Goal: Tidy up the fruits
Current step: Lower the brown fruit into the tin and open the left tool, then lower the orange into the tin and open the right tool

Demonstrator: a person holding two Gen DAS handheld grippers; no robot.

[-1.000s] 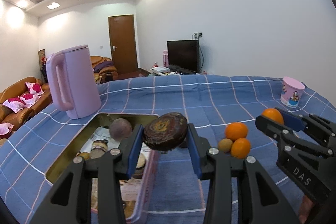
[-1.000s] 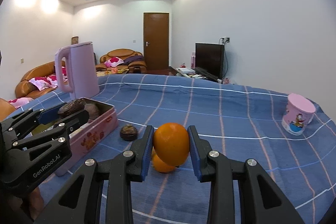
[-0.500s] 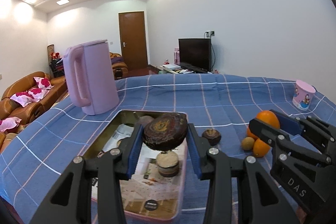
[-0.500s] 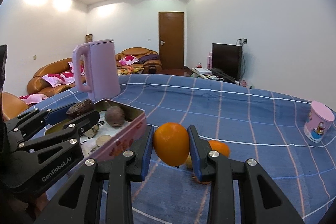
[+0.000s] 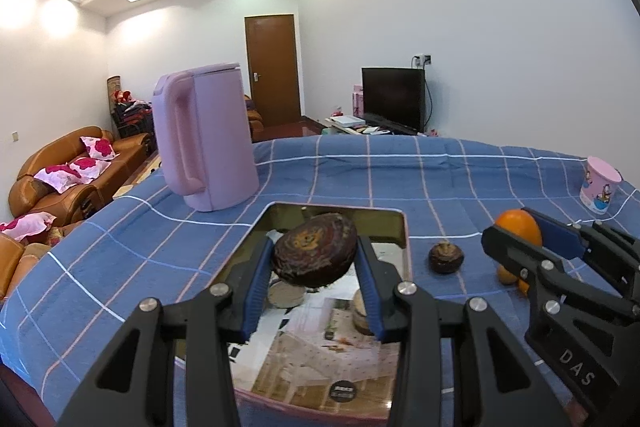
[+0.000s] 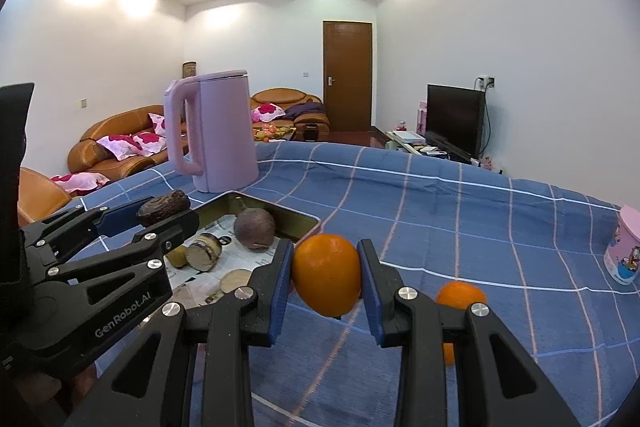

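The left tool (image 5: 316, 259) is clamped on a dark brown, wrinkled, flattened round fruit (image 5: 315, 254) above the shallow rectangular metal tray (image 5: 403, 227). The right tool (image 6: 326, 279) is clamped on a smooth, glossy orange (image 6: 326, 274) over the blue checked table (image 6: 460, 211), just beside the tray.

Black skeletal tool (image 5: 316, 291) frames, blue pads (image 6: 280, 291), silver screws, white lettering.

"DAS" on right gripper (image 5: 516, 233); "GenRobot.AI" on left gripper (image 6: 164, 213)
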